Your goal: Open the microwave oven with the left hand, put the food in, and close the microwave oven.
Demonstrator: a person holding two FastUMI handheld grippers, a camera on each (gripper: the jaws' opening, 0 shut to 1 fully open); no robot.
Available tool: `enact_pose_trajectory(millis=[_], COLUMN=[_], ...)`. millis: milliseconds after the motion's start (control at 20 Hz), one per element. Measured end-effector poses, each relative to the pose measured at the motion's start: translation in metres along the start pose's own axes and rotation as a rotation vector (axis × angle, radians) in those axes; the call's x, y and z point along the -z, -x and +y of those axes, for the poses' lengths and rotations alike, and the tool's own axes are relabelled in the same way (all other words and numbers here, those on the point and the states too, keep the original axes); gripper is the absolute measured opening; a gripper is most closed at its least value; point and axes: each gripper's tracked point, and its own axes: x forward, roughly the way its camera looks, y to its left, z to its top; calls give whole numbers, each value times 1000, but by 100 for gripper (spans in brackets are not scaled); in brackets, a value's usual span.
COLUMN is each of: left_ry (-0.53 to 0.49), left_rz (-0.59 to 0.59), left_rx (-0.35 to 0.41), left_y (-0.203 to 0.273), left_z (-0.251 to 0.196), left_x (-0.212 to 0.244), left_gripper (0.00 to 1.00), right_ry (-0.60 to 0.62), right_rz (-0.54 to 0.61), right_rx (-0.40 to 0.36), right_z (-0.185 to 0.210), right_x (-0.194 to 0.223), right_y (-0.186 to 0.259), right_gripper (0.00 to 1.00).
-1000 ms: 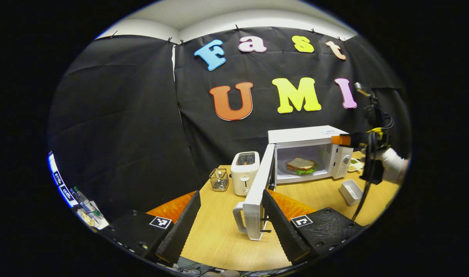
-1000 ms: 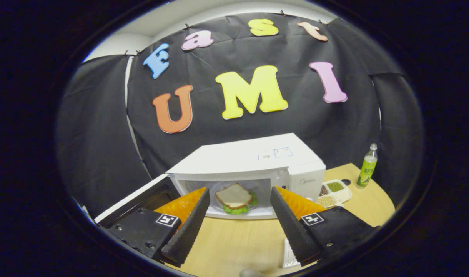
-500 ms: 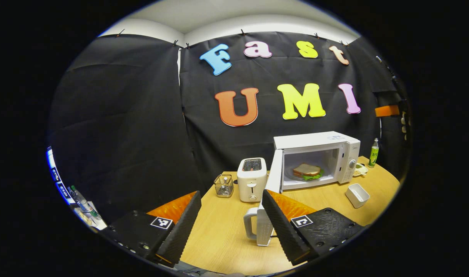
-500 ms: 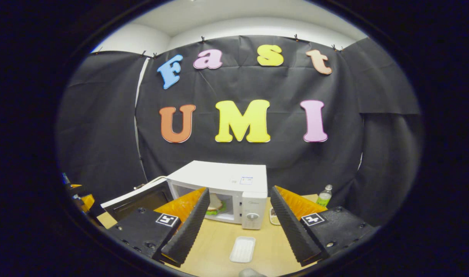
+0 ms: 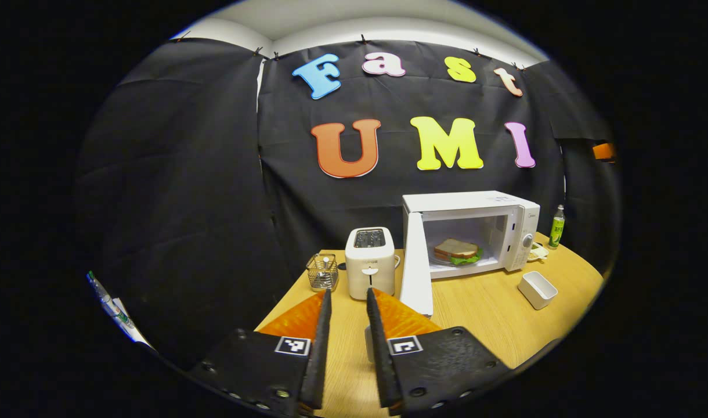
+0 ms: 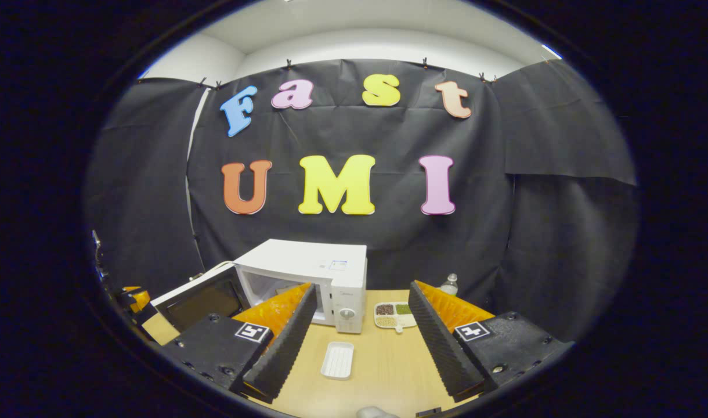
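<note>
Since 1 s ago you've pulled both grippers back; left gripper [image 5: 347,348] narrowed to a slim gap, holding nothing, right gripper [image 6: 358,337] wide, empty. Sandwich [image 5: 455,250] sits inside microwave [image 5: 476,232] at desk's far edge. Door [image 5: 416,273] stands open, edge-on just ahead-right of your left gripper, so it's nearer to push shut

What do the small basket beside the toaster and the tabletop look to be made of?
The small square wire basket left of the white toaster looks like thin metal mesh: you can see through its grid walls, which glint. The light tan table looks like wood or wood-look laminate, smooth and matte, with faint grain.
</note>
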Motion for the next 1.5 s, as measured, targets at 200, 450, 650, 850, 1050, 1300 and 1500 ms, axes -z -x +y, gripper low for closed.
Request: enact_pose_trajectory(millis=[200,450,650,850,1050,1300,1500], left_ry=[21,23,19,18,-3,-19,-23], left_rz=[36,49,60,52,53,44,34], left_rx=[-16,-25,10,35,81,164,230], left_y=[-15,-39,-50,-50,-41,-34,-29], left_z=[11,18,7,-4,-29,-76,-123], left_x=[22,42,52,49,49,45,38], left_gripper=[8,0,0,0,0,0,0], right_ry=[3,-11,-26,-28,-41,-46,-48], right_rz=[29,83,82,80,91,92,94], right_rx=[10,2,11,6,-2,-20,-35], right_z=[-4,-3,-6,-5,-5,-3,-7], right_x=[8,17,16,17,21,24,25], right_y=[6,9,11,14,16,19,19], right_gripper=[92,92,92,92,92,92,92])
